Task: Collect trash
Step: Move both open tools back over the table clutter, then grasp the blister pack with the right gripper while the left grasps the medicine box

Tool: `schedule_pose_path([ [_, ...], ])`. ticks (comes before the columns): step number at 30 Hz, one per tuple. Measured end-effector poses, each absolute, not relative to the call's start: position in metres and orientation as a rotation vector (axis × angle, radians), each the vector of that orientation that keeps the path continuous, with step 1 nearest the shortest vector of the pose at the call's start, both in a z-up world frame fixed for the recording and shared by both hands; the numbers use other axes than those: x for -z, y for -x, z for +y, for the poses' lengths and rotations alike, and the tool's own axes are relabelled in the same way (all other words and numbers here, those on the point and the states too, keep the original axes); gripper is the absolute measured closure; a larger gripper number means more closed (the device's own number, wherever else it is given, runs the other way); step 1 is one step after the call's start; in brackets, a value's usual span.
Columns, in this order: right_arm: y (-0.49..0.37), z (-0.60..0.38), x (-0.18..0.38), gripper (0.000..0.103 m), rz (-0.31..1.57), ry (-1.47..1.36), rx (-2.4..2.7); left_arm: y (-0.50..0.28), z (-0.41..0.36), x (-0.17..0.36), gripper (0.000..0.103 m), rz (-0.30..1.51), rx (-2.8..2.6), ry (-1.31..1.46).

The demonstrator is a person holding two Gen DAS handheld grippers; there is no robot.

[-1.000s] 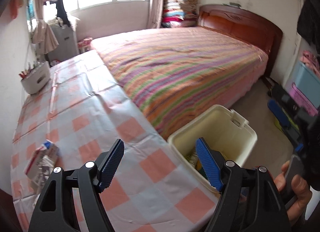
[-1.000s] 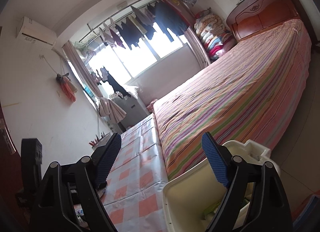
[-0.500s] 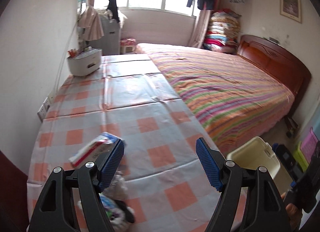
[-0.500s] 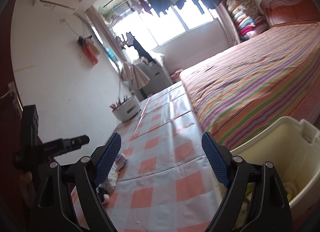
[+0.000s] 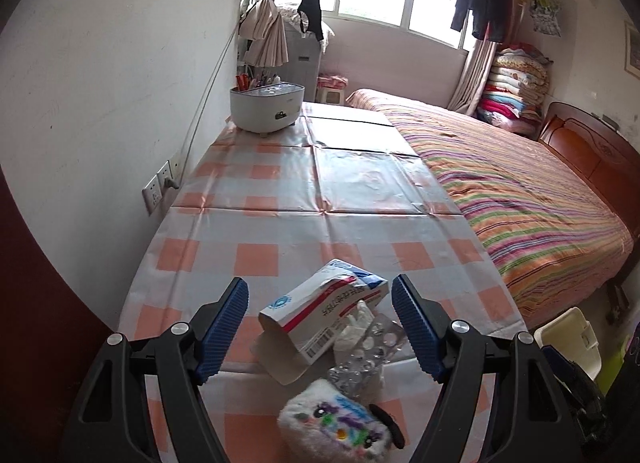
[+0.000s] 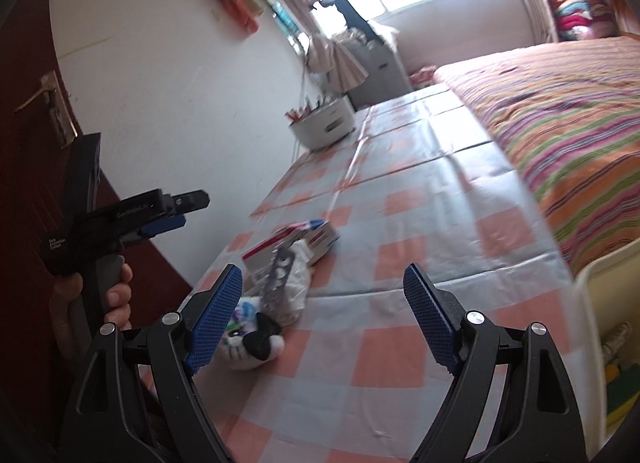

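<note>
A pile of trash lies near the front of the checked table [image 5: 280, 183]. It holds an opened white, red and blue medicine box [image 5: 324, 309], a silver blister pack [image 5: 370, 349] on crumpled white plastic [image 5: 354, 323], and a white plush toy [image 5: 338, 433]. My left gripper [image 5: 320, 283] hovers open above the pile, with the box framed between its fingers but untouched. In the right wrist view the box [image 6: 298, 241], blister pack [image 6: 280, 283] and plush toy [image 6: 250, 337] sit at the lower left. My right gripper [image 6: 323, 271] is open and empty. The left gripper [image 6: 176, 211] appears at the left, held by a hand [image 6: 116, 297].
A cream bin [image 5: 568, 339] stands on the floor off the table's right corner; its rim [image 6: 600, 283] shows beside the right gripper. A white desk organiser [image 5: 266, 107] sits at the far end. A striped bed [image 5: 520, 191] runs along the table's right side; a wall is on the left.
Both grippers swung left, away from the bin and bed, toward the table. The trash pile came into view and now lies between the left fingers. Both stayed open.
</note>
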State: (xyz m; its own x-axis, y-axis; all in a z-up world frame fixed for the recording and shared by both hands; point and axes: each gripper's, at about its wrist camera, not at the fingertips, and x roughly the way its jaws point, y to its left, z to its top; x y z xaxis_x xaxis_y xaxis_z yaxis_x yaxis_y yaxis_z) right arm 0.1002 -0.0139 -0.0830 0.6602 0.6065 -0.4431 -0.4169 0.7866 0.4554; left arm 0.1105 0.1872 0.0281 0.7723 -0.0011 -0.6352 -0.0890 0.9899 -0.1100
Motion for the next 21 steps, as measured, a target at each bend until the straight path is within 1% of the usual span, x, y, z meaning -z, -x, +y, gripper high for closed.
schedule_pose_path([
  [6,-0.129,0.041,0.091,0.025,0.705,-0.188,-0.67,-0.112,0.22,-0.021,0.031,0.699,-0.089,0.193],
  [8,-0.141,0.059,0.098,0.031,0.747,-0.15,-0.696,-0.111,0.229,-0.02,0.031,0.697,-0.102,0.21],
  [11,-0.155,0.077,0.11,0.034,0.806,-0.155,-0.725,-0.11,0.239,-0.019,0.031,0.7,-0.11,0.231],
  [18,-0.182,0.094,0.112,0.04,0.849,-0.165,-0.708,-0.112,0.252,-0.012,0.031,0.717,-0.123,0.248],
  [20,-0.191,0.097,0.116,0.051,0.864,-0.171,-0.704,-0.114,0.253,-0.01,0.031,0.727,-0.128,0.245],
  [21,-0.192,0.097,0.117,0.054,0.864,-0.174,-0.704,-0.114,0.254,-0.009,0.031,0.731,-0.129,0.244],
])
